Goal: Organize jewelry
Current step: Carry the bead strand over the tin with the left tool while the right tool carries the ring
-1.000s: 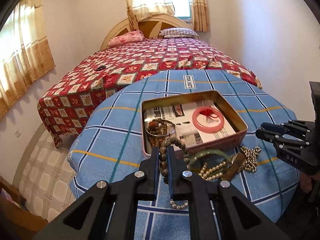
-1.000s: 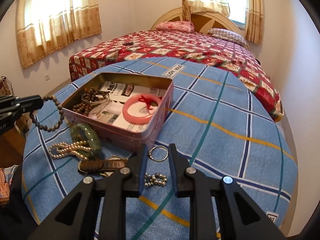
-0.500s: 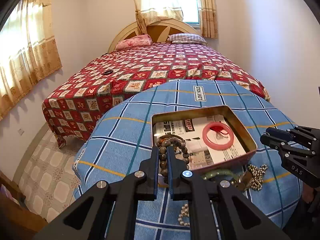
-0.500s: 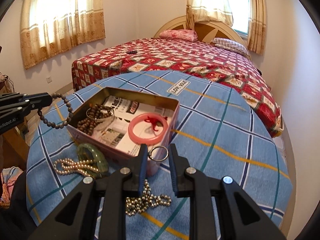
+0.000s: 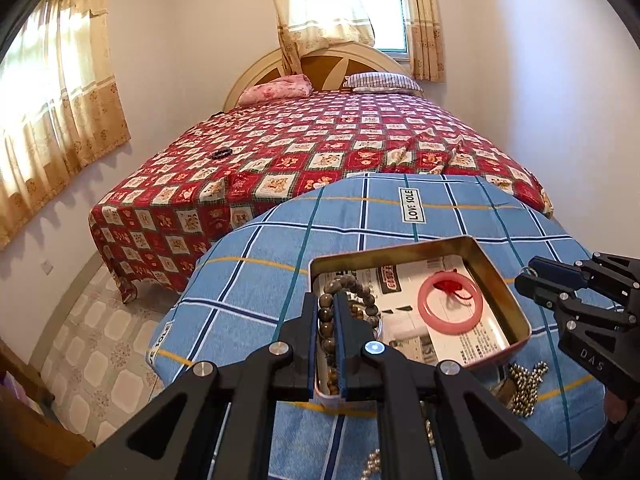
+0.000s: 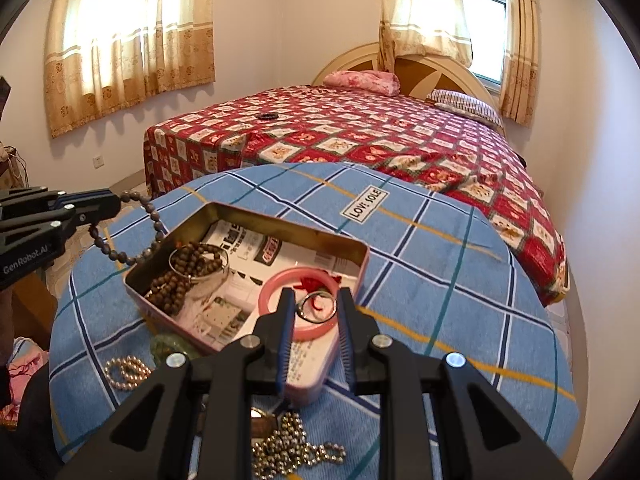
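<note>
An open pink tin point(image 5: 516, 304) point(image 6: 362, 258) lined with newspaper sits on the blue checked table. It holds a pink bangle point(image 5: 450, 308) point(image 6: 276, 288) and brown bead strings point(image 6: 180, 280). My left gripper point(image 5: 328, 304) point(image 6: 116, 202) is shut on a grey bead bracelet point(image 5: 326, 312) point(image 6: 154, 222), which hangs over the tin's left end. My right gripper point(image 6: 316, 308) point(image 5: 524, 276) is shut on a thin metal ring point(image 6: 318, 308), held above the bangle.
A pearl string point(image 6: 126, 372), a green bangle point(image 6: 172, 346), a metal ball chain point(image 6: 296, 448) point(image 5: 526, 384) and a brown piece lie on the table point(image 6: 440, 280) in front of the tin. A bed with a red quilt point(image 5: 320, 148) stands behind.
Both grippers rose and moved forward over the tin. The left carried the bead bracelet to the tin's left end; the right lifted the metal ring off the table to above the pink bangle.
</note>
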`<state>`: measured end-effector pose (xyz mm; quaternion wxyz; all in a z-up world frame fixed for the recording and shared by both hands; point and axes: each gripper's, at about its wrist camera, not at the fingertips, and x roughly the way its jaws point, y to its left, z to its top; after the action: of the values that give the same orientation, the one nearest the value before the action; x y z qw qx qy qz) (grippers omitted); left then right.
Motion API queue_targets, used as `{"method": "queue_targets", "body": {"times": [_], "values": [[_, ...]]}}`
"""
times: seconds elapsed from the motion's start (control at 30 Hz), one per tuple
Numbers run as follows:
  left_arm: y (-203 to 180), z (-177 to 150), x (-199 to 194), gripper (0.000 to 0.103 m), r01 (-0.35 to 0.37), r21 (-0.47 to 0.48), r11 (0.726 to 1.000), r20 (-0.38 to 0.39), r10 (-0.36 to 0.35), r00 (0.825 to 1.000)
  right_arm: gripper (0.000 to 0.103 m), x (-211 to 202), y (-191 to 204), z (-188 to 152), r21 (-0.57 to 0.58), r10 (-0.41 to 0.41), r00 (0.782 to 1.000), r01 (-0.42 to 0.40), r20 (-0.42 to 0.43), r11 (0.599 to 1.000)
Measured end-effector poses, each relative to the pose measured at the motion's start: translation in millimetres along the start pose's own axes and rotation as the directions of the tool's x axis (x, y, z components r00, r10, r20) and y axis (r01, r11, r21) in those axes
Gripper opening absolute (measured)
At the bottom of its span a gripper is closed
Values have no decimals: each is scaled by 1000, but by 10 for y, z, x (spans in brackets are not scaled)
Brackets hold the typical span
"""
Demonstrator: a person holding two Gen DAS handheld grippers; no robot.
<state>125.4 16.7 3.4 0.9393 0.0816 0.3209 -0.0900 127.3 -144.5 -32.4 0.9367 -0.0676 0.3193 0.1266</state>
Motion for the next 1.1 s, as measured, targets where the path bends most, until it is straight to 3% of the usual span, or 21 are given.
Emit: {"method": "queue_targets", "body": {"times": [0.37, 1.1], "values": [[-13, 130, 139, 7, -21, 10, 1000, 3, 21, 1000, 23, 90, 57, 99, -19, -3, 1000, 3, 3, 1000], [-63, 107, 577, 7, -44, 43, 998, -66, 46, 997, 23, 392, 115, 240, -63, -24, 1000, 23, -13, 998]]}}
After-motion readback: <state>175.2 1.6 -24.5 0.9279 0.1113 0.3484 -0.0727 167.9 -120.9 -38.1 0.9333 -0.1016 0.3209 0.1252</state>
